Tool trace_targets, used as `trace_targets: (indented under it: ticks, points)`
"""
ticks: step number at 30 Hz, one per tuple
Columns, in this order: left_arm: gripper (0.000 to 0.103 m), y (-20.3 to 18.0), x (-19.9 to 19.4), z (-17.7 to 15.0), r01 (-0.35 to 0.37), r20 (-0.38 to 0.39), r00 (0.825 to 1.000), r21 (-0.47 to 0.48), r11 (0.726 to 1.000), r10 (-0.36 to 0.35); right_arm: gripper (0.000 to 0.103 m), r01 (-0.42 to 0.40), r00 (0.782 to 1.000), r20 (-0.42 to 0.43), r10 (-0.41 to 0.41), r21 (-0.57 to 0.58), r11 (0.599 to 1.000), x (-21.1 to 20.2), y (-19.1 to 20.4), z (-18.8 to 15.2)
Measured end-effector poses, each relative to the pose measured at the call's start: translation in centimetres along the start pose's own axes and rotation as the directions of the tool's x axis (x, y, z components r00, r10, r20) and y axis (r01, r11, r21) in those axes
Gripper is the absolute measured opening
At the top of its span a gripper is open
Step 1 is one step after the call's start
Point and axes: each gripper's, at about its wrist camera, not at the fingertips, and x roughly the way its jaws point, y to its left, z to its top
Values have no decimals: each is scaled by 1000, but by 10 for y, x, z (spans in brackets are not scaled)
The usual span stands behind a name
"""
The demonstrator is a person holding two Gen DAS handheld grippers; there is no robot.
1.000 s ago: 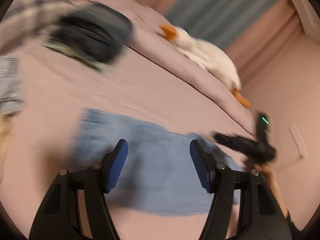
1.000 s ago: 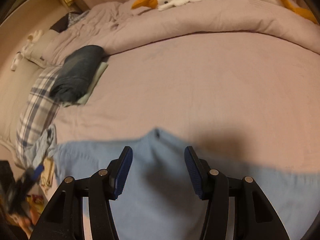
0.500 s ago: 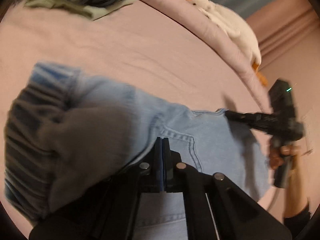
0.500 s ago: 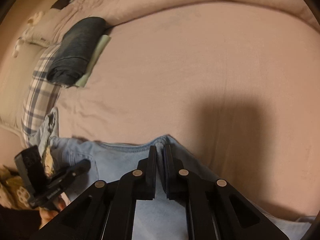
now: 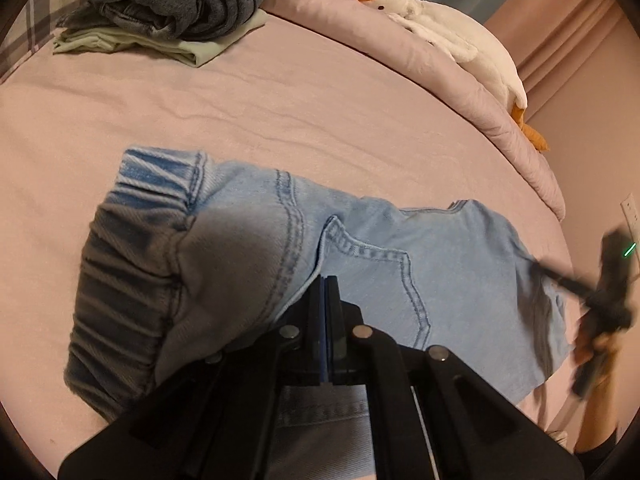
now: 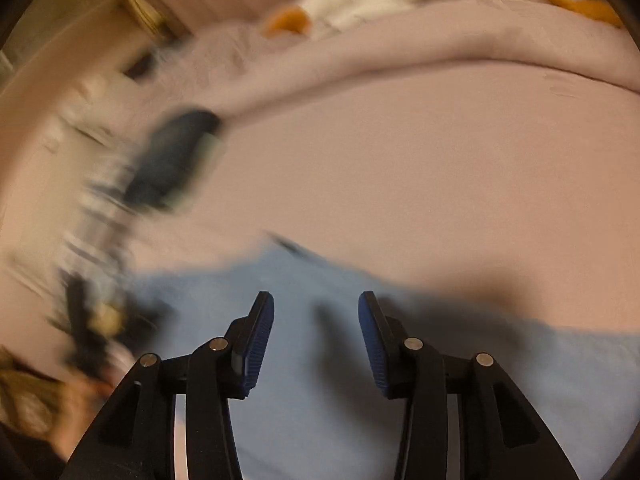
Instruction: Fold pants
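Where labels might sit, jeans (image 5: 400, 264) (unbranded)

Motion blur smears the right wrist view; a dark shape (image 6: 176, 160), perhaps folded clothes, and the pants (image 6: 312, 360) lose detail.

Warm, dim indoor light tints both views pinkish. The left wrist view is sharp near its tongs (image 5: 326, 280), where a heavy shadow darkens the jeans (image 5: 400, 264) to their left; only the other tongs (image 5: 560, 280) far right smear. The right wrist view is blurred throughout — worst left of its tongs (image 6: 316, 336) — with a dark shadow on the bed (image 6: 400, 180) just right. Fisheye bending and black corners frame both.
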Motion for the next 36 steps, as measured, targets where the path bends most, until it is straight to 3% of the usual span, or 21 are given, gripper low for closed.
trace_targets:
  ticks: [1,2,4,8,10,11,12,13,15,17,19,22,23,25,27,28,29,30,32,34,36]
  points:
    - [5,-2,1,1,0,1,1000,-7,1000,0,37,158,987,-18,-158,-1,987,5,-16,-11]
    - [5,-2,1,1,-5,2,1000,-8,1000,5,0,250,968,-33,-250,10,968,6,-32,-22]
    - [5,-5,0,1,-18,-1,1000,4,1000,18,0,218,976,-3,-219,119,969,-17,-67,-45]
    - [4,-25,1,5,-83,-21,996,54,995,85,0,348,936,-30,-351,232,908,-64,-122,-78]
    - [25,-43,-1,4,-104,-12,994,97,990,105,0,373,923,-28,-384,309,875,-87,-146,-86]
    - [47,-51,-3,3,-101,0,995,109,989,102,0,389,913,-22,-407,342,855,-98,-154,-87]
    - [60,-64,-6,2,-83,20,997,124,989,81,0,407,900,-2,-437,368,836,-110,-159,-86]
    - [60,-77,-6,2,-54,31,998,144,988,50,0,443,878,6,-478,369,817,-117,-158,-84]
    - [60,-110,4,3,2,17,1000,205,979,-5,12,462,864,36,-502,341,819,-124,-147,-79]
    - [61,-149,29,7,65,-31,998,251,966,-59,39,337,926,77,-371,280,899,-110,-120,-76]
    - [61,-176,53,9,85,-63,996,289,953,-70,42,314,938,81,-336,206,927,-93,-105,-72]
    - [66,-204,101,13,-3,-102,994,355,935,42,46,359,930,4,-367,194,913,-78,-125,-73]
    - [66,-205,112,13,-23,-122,990,364,931,73,43,346,938,-46,-344,222,912,-73,-139,-80]
    - [67,-205,123,10,-37,-130,987,407,913,98,28,241,968,0,-251,276,930,-87,-159,-91]
    - [65,-207,122,9,-35,-129,986,462,886,106,22,271,959,-11,-282,317,909,-105,-178,-98]
    - [63,-206,120,11,-33,-133,986,462,886,106,23,322,943,-21,-333,325,889,-114,-189,-100]
    - [61,-205,116,16,-25,-137,986,456,890,98,23,410,907,-45,-420,329,851,-122,-200,-102]
    - [61,-206,112,20,-13,-134,988,453,892,82,24,432,895,-47,-444,348,832,-129,-207,-102]
    - [62,-217,104,31,38,-122,992,473,880,23,40,376,911,8,-412,389,841,-147,-218,-98]
    - [63,-233,105,34,50,-119,993,519,853,14,58,347,917,79,-390,323,881,-153,-215,-80]
    - [63,-252,111,37,44,-110,994,586,809,26,61,378,910,80,-406,243,893,-144,-217,-56]
